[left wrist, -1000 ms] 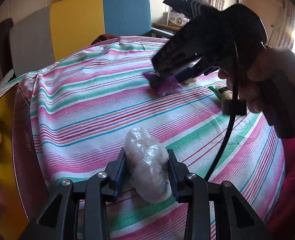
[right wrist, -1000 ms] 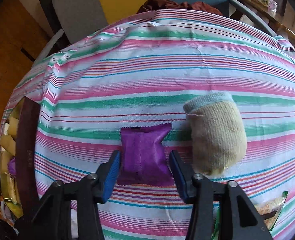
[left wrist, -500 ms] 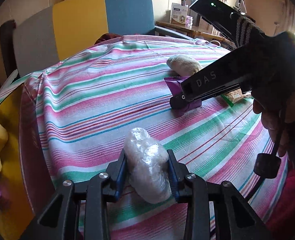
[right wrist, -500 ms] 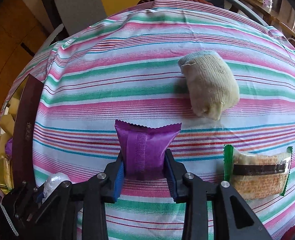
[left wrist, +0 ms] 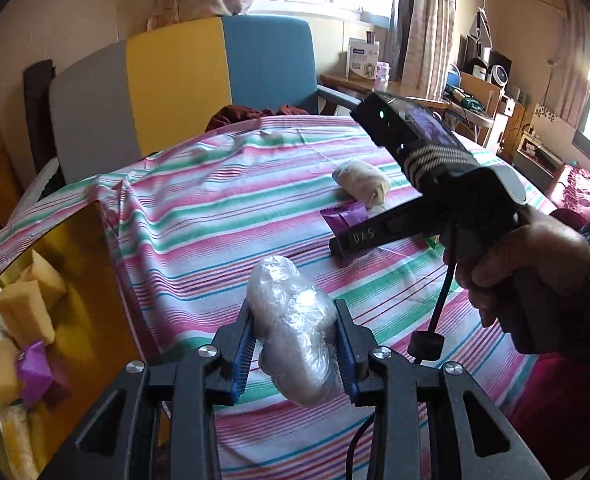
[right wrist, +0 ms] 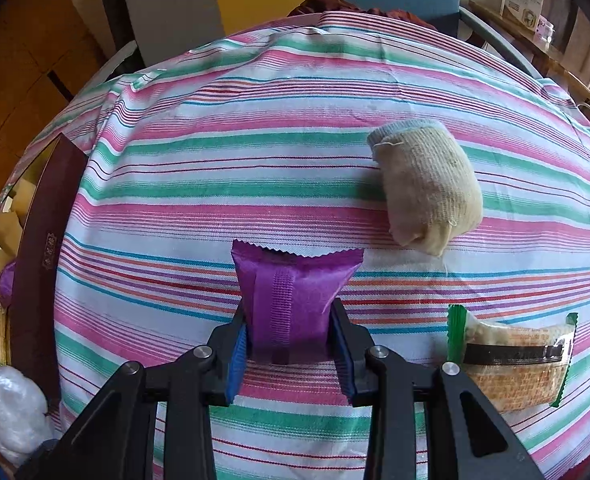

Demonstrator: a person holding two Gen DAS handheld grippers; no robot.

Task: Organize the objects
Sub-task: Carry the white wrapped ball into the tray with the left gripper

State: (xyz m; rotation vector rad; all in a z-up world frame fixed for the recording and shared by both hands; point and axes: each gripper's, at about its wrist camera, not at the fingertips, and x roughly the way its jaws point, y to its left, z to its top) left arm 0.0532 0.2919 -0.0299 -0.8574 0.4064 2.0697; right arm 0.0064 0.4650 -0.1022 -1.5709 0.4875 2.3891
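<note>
My left gripper (left wrist: pixel 295 344) is shut on a clear plastic-wrapped bundle (left wrist: pixel 295 332) and holds it above the striped tablecloth (left wrist: pixel 215 208) near its left edge. My right gripper (right wrist: pixel 291 344) is shut on a purple snack packet (right wrist: pixel 291 296), lifted a little off the cloth; it also shows in the left wrist view (left wrist: pixel 347 220). A rolled beige sock (right wrist: pixel 427 192) lies on the cloth to the right of the packet. A clear cracker packet with green ends (right wrist: pixel 511 356) lies at the right.
A gold-lined box (left wrist: pixel 75 280) with a dark red wall (right wrist: pixel 39 264) stands off the table's left edge and holds yellow sponges (left wrist: pixel 27 312) and a purple packet (left wrist: pixel 35 368). A grey, yellow and blue chair (left wrist: pixel 175 80) stands behind the table.
My right gripper closed on the purple packet and pulled it back from the sock, toward me. My left gripper keeps the plastic bundle and has shifted toward the box on the left.
</note>
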